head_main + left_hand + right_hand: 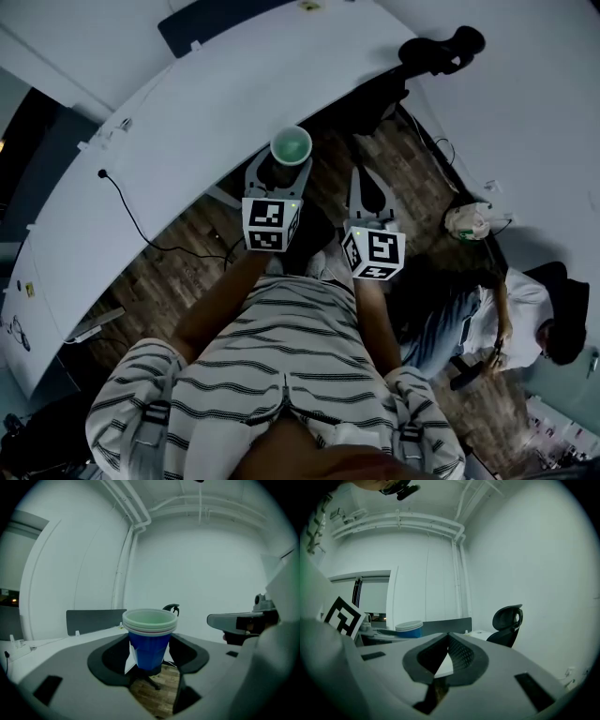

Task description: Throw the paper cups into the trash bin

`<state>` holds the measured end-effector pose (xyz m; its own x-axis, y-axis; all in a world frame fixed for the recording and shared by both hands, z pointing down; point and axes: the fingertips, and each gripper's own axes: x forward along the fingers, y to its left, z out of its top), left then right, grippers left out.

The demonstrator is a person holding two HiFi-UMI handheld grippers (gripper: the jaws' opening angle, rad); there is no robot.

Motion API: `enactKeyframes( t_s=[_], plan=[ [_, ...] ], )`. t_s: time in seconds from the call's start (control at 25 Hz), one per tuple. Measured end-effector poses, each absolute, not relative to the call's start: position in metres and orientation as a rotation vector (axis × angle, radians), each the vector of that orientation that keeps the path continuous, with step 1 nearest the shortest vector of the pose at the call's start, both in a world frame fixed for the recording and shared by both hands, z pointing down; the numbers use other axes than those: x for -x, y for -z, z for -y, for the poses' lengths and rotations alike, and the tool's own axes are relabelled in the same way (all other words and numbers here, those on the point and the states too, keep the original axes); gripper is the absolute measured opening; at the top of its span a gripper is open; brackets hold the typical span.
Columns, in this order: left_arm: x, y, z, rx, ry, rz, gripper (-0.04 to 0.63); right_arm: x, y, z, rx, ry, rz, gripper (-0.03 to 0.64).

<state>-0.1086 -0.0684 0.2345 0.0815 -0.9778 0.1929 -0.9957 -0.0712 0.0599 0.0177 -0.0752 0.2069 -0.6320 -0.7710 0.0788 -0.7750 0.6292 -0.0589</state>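
**Operator:** State what is at the left side.

**Technician:** A white desk (187, 122) runs diagonally across the head view. A dark cable (131, 220) trails from it down to the wood floor (178, 272). A dark partition panel (93, 619) stands at the far edge of the desk.

**Operator:** Left gripper status?

**Technician:** The left gripper (278, 173) is closed on the paper cups (291, 147). In the left gripper view, the jaws of the left gripper (150, 653) press against both sides of the paper cups (150, 637), low on the outer blue wall. The cups are nested in one stack. The stack is upright, with pale rims on top and the mouth open upward. It sits just beside the near edge of the desk, clear of the surface.

**Operator:** Right gripper status?

**Technician:** The right gripper (367, 187) is just beside the left one, at about the same height. In its own view, the jaws of the right gripper (448, 641) are pressed together with nothing between them.

**Operator:** And further right?

**Technician:** A black office chair (506, 623) stands near the wall. A pale bag (469, 222) lies on the floor. Beside it, a seated person (525, 309) is at the right edge.
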Motion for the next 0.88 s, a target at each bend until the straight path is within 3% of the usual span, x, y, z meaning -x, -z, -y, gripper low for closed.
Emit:
enactKeyframes(
  t_s=[0.88],
  plan=[
    [0.045,-0.272,0.054,-2.299,-0.249,1.772,0.282,-0.069,-0.251,0.059,-1.453,-0.260,2.664,0.011]
  ],
)
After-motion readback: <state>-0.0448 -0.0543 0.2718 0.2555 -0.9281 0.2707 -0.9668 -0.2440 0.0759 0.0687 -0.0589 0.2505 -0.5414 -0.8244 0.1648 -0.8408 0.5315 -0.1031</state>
